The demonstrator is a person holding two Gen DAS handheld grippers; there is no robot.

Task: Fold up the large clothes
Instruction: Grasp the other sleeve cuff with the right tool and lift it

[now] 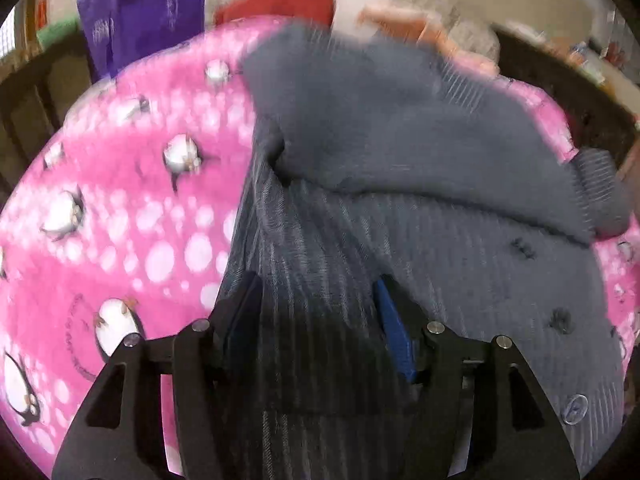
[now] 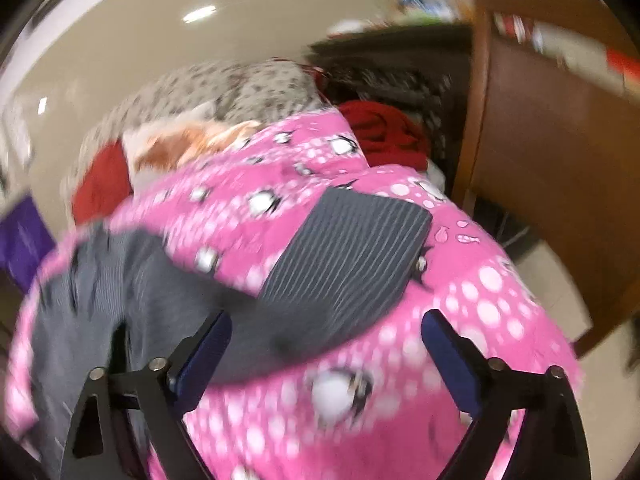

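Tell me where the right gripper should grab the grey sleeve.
Probably the ribbed cuff, at its free end. It lies flat on the pink blanket, just ahead of the open right gripper. Come in low from the near side and pinch the cuff's edge.

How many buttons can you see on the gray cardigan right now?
1: a clear button near the gray cardigan's lower right edge in the left wrist view. Dark marks above it look like buttonholes or thread. Others may be hidden under folds or lost to blur.

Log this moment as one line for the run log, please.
task: fold cardigan | surface: pink blanket | left gripper: fabric between fingers, grip unclear | right gripper: open, over sleeve | blurred
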